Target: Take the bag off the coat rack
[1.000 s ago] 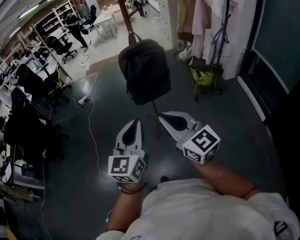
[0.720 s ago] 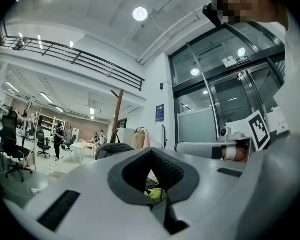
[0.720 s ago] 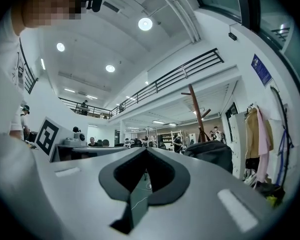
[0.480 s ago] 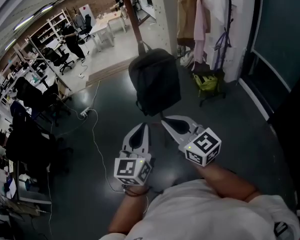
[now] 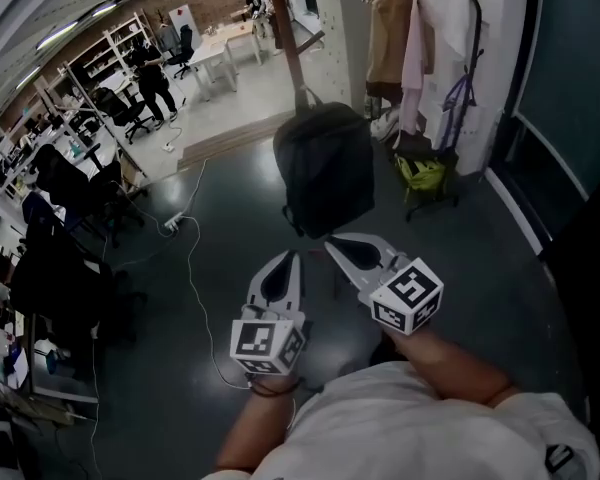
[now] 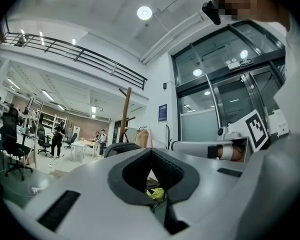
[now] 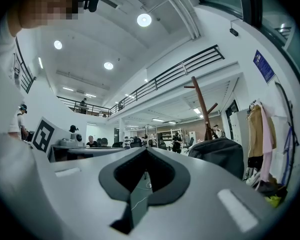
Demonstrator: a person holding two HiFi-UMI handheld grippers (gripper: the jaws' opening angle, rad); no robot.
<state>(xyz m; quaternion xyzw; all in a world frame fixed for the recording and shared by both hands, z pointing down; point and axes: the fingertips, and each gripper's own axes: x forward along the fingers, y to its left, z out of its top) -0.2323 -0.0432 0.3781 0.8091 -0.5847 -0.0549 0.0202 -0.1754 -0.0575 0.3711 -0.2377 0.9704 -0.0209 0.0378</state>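
step: reach for bag | bag (image 5: 325, 173): hangs by its top loop against the coat rack (image 5: 285, 18) | left gripper (image 5: 286, 258), right gripper (image 5: 332, 242): both closed, empty, near the rack, under the bag | advice: open jaws, pinch loop, lift clear of rack before pulling away
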